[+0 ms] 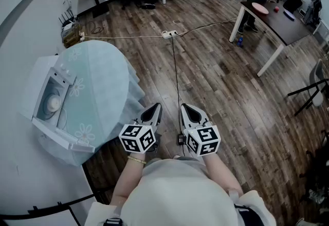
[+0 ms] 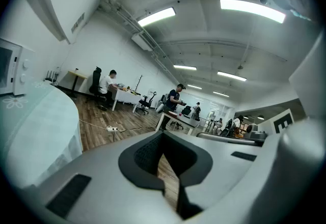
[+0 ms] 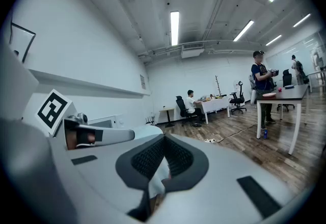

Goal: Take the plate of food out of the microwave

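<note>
A white microwave (image 1: 51,99) stands on a round table with a pale teal cloth (image 1: 103,91) at the left of the head view. Through its front I see a round plate (image 1: 51,102) inside. A white panel (image 1: 59,136) juts from its near side and looks like the swung-out door. Both grippers are held close to my body over the wooden floor, right of the table and well away from the microwave. The left gripper (image 1: 154,109) (image 2: 164,159) is shut and empty. The right gripper (image 1: 186,109) (image 3: 162,164) also looks shut with nothing in it. The microwave's knob panel (image 2: 20,73) shows at the far left of the left gripper view.
A power strip (image 1: 169,34) lies on the floor ahead, with a black cable (image 1: 176,81) running back towards me. A dark-topped desk (image 1: 277,22) and a chair (image 1: 316,86) stand at the right. People sit and stand at desks far back.
</note>
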Demonstrator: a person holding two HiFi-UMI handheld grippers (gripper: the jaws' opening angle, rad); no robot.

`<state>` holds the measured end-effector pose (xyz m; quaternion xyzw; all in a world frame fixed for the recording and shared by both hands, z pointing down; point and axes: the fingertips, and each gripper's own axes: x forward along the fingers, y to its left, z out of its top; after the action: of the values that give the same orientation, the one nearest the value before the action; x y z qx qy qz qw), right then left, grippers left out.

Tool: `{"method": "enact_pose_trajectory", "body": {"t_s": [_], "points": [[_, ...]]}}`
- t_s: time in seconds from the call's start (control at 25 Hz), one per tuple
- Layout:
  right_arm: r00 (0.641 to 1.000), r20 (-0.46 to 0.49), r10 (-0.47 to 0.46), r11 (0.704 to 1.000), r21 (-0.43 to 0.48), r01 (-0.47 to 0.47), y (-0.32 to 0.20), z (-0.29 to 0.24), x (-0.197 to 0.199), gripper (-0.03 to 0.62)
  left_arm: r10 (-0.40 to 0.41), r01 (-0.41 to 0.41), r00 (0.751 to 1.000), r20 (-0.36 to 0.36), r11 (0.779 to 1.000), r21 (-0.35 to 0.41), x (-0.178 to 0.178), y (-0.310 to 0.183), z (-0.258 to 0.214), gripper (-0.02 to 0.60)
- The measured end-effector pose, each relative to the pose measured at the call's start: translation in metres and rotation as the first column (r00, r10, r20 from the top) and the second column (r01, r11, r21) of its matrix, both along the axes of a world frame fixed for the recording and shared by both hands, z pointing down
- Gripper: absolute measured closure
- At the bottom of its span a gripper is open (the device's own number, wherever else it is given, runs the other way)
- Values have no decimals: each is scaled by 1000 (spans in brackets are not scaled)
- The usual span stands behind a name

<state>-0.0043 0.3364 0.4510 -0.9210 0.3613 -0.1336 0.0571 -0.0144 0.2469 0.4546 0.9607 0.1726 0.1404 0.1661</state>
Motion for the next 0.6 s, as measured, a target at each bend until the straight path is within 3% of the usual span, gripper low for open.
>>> {"method": "enact_pose_trajectory", "body": {"t_s": [0.28,0.6], "points": [[1000,-1,-22,999,-36,22,-9,1,-28,588,-12,12,1000,5,1000,-9,-20,-12,-2,569],[998,-9,-61,997,-43,61,-15,2,-25,588,-38,39,999,16,999,-34,-20,-16,5,569]]}}
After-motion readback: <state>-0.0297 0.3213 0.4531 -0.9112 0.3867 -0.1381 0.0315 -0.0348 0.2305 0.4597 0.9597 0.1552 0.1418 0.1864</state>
